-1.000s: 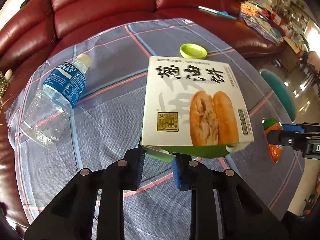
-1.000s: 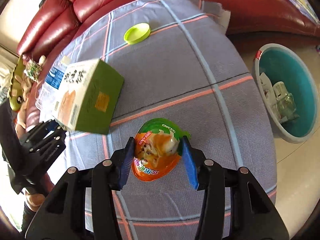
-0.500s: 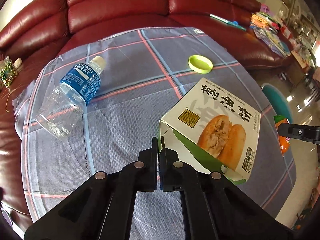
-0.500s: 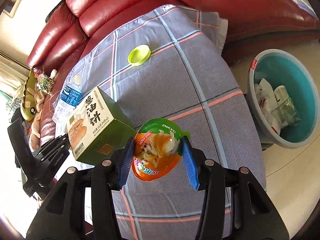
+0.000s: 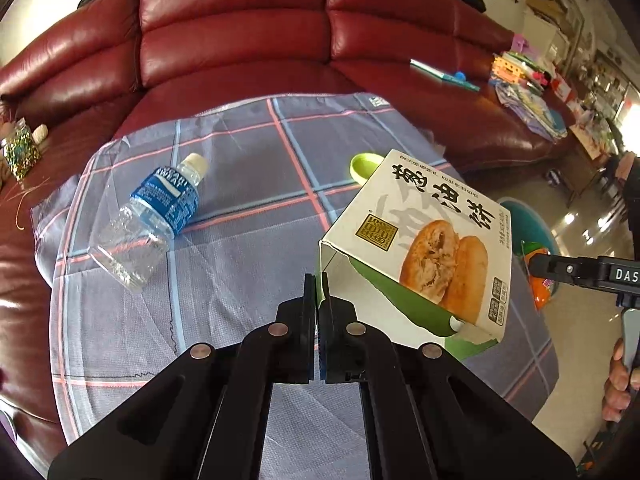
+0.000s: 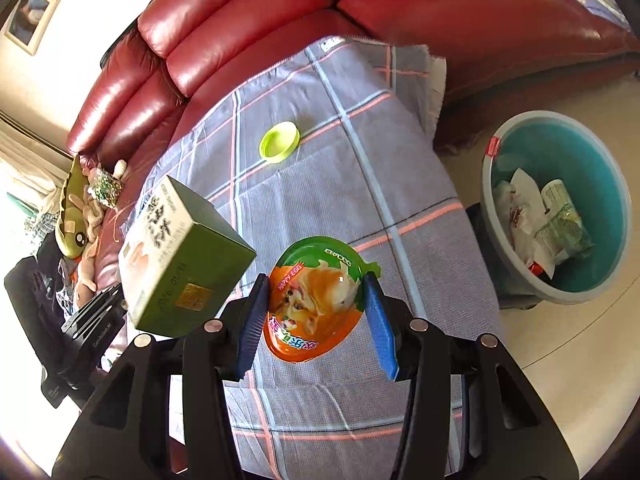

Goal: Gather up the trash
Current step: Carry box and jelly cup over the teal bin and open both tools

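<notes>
Two pieces of trash are in the air above a plaid cloth (image 6: 360, 184) spread over the bench. The left claw (image 5: 318, 280) is clenched tight on one thin open flap of a pastry box (image 5: 432, 248), so the whole carton hangs tilted from that single edge. The right claw (image 6: 316, 312) grips an egg-shaped snack pack (image 6: 316, 296) across its sides, blue pads pressing the rim.

The likeliest mishap is the box: the flap could tear or slide out of the pinch, since the carton's weight pulls sideways on one strip of cardboard. A swing toward the bin could twist it loose, and it would probably land on the cloth or the floor. The snack pack looks glossy and curved, so it may squirt out if squeezed unevenly. The two claws are near each other, and the box could knock the pack during the carry.

A teal trash bin (image 6: 520, 264) stands on the floor beside the bench, already holding wrappers. A clear bottle (image 5: 148, 220) and a lime green lid (image 6: 280, 142) lie on the cloth, not yet collected.

Readable writing: the bottle's blue label shows part of "SWEAT". The pack reads "HAPPY EGG" beside a kitten picture. The box carries large Chinese characters, a gold seal and a photo of two baked pastries. The right claw's arm shows "DAS".
</notes>
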{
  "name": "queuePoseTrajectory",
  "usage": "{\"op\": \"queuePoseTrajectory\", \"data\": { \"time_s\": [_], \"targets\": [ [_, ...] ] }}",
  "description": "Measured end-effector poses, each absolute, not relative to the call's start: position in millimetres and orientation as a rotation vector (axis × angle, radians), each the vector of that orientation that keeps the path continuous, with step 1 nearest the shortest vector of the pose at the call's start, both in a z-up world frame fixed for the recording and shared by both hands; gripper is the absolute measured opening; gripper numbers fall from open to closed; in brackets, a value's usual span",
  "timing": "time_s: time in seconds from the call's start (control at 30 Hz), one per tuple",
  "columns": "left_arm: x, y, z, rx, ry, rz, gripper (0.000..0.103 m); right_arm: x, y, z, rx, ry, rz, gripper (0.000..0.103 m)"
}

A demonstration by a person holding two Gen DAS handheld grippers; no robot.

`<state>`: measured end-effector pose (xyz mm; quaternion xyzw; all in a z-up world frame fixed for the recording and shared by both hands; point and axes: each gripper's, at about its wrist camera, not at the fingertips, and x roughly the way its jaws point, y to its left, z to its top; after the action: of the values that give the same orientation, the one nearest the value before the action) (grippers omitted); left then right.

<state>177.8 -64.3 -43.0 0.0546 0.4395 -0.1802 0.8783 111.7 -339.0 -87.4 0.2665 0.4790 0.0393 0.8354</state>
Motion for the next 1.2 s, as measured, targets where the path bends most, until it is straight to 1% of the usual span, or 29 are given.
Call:
{"op": "queuePoseTrajectory", "data": {
  "time_s": [0.3, 0.6, 0.77, 1.03, 1.13, 1.17, 1.2],
  "targets": [
    [170.8, -129.4, -24.0, 0.171, 0.874, -0.465, 0.002, 87.6, -394.9, -57.0, 0.626, 0.903, 0.021, 0.045],
    [171.4, -216.4, -28.2, 0.260, 0.874, -0.550, 0.002, 51.1, -481.0, -35.4, 0.686, 0.785, -0.090, 0.045],
    [172.7, -263.4, -34.1, 0.305, 0.880, -0.592, 0.002, 40.2, -522.4, -45.0, 0.708, 0.783, -0.153, 0.046],
    [182.0, -308.9, -49.6, 0.355, 0.905, -0.616, 0.002, 48.2, -566.0, -89.5, 0.752, 0.850, -0.211, 0.047],
    [187.7, -319.5, -55.2, 0.362, 0.918, -0.618, 0.002, 58.8, -575.7, -105.6, 0.773, 0.892, -0.204, 0.049],
    [189.8, -323.2, -57.1, 0.365, 0.920, -0.619, 0.002, 61.9, -578.3, -110.2, 0.786, 0.904, -0.197, 0.061],
    [191.6, -326.2, -58.7, 0.367, 0.922, -0.620, 0.002, 64.5, -581.3, -114.2, 0.795, 0.909, -0.203, 0.068]
  ]
}}
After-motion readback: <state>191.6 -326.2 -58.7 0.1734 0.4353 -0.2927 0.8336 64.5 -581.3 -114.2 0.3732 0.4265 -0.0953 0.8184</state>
